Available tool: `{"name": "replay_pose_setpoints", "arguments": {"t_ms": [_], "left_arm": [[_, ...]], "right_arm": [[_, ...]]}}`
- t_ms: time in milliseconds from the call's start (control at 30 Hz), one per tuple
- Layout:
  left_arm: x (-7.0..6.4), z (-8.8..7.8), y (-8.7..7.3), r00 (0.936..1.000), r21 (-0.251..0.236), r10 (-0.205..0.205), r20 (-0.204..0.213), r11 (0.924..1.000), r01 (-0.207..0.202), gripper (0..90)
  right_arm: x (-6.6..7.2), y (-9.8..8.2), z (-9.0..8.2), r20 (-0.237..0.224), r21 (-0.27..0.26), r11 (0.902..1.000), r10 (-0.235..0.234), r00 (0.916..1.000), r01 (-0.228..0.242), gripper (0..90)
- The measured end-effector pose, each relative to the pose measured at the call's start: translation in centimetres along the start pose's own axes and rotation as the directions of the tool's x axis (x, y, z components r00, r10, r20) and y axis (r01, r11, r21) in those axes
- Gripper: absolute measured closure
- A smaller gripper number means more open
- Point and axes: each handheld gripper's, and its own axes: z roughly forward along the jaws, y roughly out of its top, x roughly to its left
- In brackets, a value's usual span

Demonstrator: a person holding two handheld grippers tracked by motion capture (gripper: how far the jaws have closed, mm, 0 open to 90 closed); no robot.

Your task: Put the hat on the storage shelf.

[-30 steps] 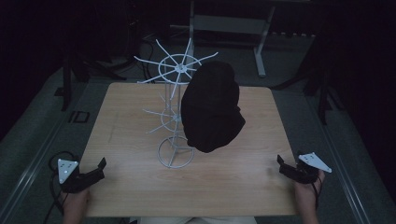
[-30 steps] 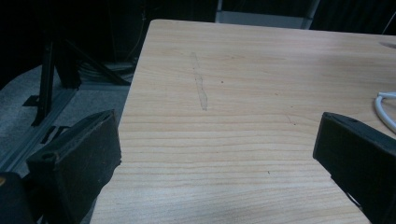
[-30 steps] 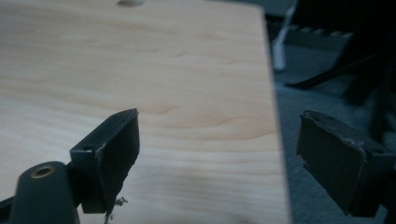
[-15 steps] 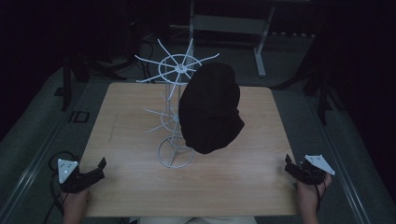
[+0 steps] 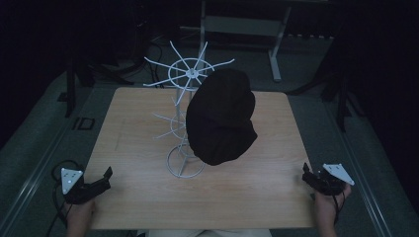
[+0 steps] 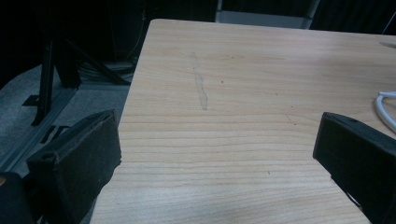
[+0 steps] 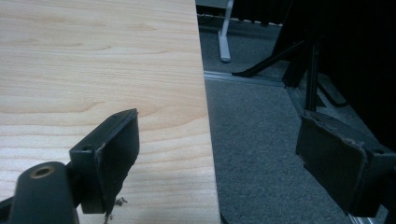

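Dark surroundings close round a pale wooden table [image 5: 148, 148] standing on grey carpet [image 5: 34, 148], with a metal-legged frame [image 5: 276, 49] behind it. Left gripper [image 5: 106, 175] rests at the table's near left corner, its jaws spread wide with nothing between them; in the left gripper view they frame bare wood grain, one jaw over the table's edge. Right gripper [image 5: 306, 174] sits at the near right edge, jaws also wide apart and empty; in the right gripper view one jaw hangs over the wood and the other over the carpet beyond the edge. Well ahead of both sets of fingers, about midway between them, stands a white wire rack [image 5: 185, 123] with spokes at the top and a ring base. A black hat [image 5: 220, 118] hangs on the rack's right side, closer to the right gripper's fingers than the left's, well apart from both
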Motion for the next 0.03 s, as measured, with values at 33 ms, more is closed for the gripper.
{"name": "replay_pose_setpoints", "arguments": {"t_ms": [33], "left_arm": [[0.0, 0.0, 0.0, 1.0, 0.0, 0.0, 0.0, 1.0, 0.0, 1.5]], "right_arm": [[-0.03, 0.0, 0.01, -0.002, -0.001, 1.0, 0.001, 1.0, -0.001, 13.1]]}}
